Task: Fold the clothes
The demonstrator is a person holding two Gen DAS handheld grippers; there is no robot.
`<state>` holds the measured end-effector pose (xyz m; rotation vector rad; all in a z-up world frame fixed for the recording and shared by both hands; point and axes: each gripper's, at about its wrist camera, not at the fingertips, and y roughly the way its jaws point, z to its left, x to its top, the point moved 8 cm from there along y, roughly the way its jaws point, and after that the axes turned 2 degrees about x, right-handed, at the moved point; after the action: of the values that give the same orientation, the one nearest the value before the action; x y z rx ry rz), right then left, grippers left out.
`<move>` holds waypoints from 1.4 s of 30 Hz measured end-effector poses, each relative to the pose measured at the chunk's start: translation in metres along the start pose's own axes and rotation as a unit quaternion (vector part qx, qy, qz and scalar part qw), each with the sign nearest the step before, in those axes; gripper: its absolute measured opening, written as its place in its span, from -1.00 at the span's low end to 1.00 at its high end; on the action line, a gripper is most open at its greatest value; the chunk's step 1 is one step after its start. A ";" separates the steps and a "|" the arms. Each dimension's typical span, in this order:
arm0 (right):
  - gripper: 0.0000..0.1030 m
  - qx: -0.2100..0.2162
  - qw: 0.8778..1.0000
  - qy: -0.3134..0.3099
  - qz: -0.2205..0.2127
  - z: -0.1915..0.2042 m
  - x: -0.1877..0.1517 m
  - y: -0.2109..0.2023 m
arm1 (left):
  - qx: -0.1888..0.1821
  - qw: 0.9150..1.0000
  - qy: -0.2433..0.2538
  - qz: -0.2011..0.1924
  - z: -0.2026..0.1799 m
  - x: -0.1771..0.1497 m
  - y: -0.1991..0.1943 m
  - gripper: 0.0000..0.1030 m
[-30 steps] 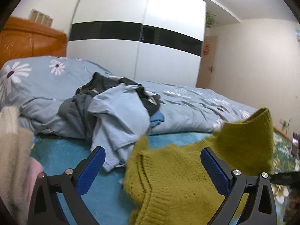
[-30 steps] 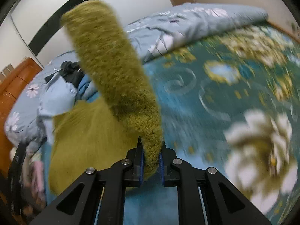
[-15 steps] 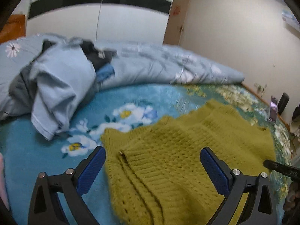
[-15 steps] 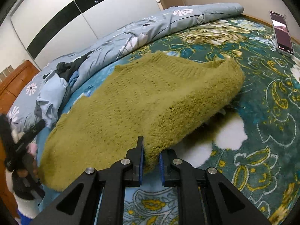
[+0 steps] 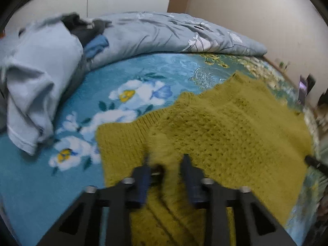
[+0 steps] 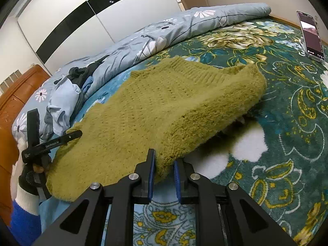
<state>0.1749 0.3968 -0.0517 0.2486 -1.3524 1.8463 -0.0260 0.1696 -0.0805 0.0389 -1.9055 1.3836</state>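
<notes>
An olive-green knit sweater (image 5: 235,127) lies spread flat on the floral bed cover (image 5: 61,184). My left gripper (image 5: 165,164) is shut on a bunched fold of its near edge, and the view is blurred. In the right wrist view the sweater (image 6: 164,102) stretches from the left gripper at the left to my right gripper (image 6: 164,164), which is shut on the thick folded edge. A gloved hand (image 6: 30,176) with a white cuff and blue sleeve holds the left gripper there. The right gripper's tip (image 5: 315,164) pokes in at the right edge of the left wrist view.
A heap of light blue and dark clothes (image 5: 41,82) lies at the left against a rolled grey-blue floral duvet (image 5: 164,32). A phone (image 6: 311,34) stands propped at the far right of the bed. A wooden headboard (image 6: 12,102) is at the left, a white wardrobe (image 6: 82,10) behind.
The sweater came down from hanging in the air to lying flat on the bed. My left gripper dropped to its near edge and went from wide open to shut on the knit. The right gripper kept its hold.
</notes>
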 end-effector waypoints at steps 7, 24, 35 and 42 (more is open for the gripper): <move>-0.30 -0.040 0.999 -0.008 -0.031 -0.014 0.000 -0.030 | -0.078 0.995 0.025 -0.062 -0.050 0.013 -0.073 -0.81; 0.07 0.026 0.995 0.055 -0.085 -0.025 -0.009 -0.081 | -0.341 0.923 0.152 -0.093 -0.305 0.047 -0.175 -0.81; 0.07 -0.049 0.987 0.135 -0.071 -0.104 -0.034 -0.093 | -0.313 0.947 0.051 0.047 -0.295 -0.002 -0.054 0.13; 0.07 -0.001 0.981 0.172 -0.085 -0.106 -0.027 -0.090 | -0.205 0.977 -0.033 -0.047 -0.164 0.001 -0.086 0.47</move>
<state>0.2867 0.4837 -0.0474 0.0384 -1.0596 1.6559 0.1016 0.2694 0.0081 -0.0274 -2.1808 0.9153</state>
